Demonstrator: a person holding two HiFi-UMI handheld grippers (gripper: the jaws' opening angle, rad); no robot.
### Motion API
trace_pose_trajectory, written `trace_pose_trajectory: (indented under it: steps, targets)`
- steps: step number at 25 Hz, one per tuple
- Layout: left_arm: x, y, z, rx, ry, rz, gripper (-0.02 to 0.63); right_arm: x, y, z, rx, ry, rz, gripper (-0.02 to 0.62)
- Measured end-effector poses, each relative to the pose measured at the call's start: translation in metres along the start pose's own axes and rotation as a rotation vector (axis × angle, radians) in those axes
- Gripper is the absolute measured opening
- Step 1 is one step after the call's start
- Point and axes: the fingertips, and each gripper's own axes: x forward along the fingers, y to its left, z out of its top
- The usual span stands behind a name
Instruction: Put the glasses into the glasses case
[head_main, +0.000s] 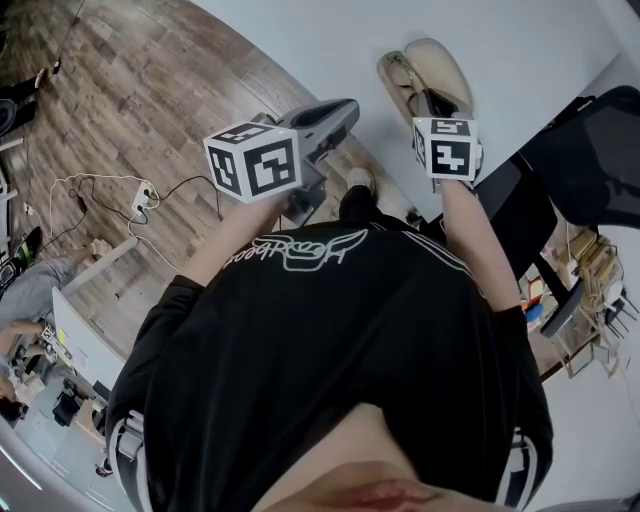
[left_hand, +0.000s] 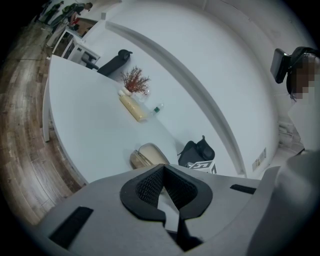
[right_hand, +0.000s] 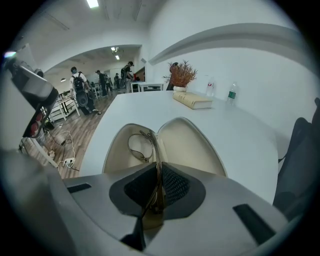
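The right gripper (right_hand: 157, 189) has its jaws closed on one temple of the glasses (right_hand: 141, 146). This leaves the lenses projecting forward over the left shell of the open glasses case (right_hand: 190, 145). Contact with the lining cannot be confirmed. The left gripper (left_hand: 167, 192) is closed and empty, held off the table (right_hand: 240, 132) edge. The case lies near that edge. Bare surface extends beyond it to a book (right_hand: 192, 101).

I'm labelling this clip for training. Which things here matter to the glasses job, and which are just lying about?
Job: glasses, held in the right gripper's jaws; open glasses case on the table.
Lying about: book, dried plant, water bottle, farther along the table.
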Motion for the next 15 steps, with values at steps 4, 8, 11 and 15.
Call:
trace_pose_trajectory:
  steps: [4,8,11,15]
  targets:
    - [-0.005,0.000,0.000,0.001,-0.004,0.002,0.006,0.000,0.003,0.002,-0.018,0.012,-0.007,0.026]
    - [-0.009,-0.003,-0.002,0.005,-0.008,0.007,0.006,-0.002,0.005,0.001,-0.036,0.012,0.004,0.028]
    - [-0.011,0.000,-0.005,0.004,-0.010,0.015,0.006,-0.002,0.009,0.002,-0.037,0.008,0.024,0.028]
    - [-0.018,0.000,-0.005,0.009,-0.019,0.019,0.006,-0.002,0.009,0.003,-0.034,0.005,0.022,0.028]
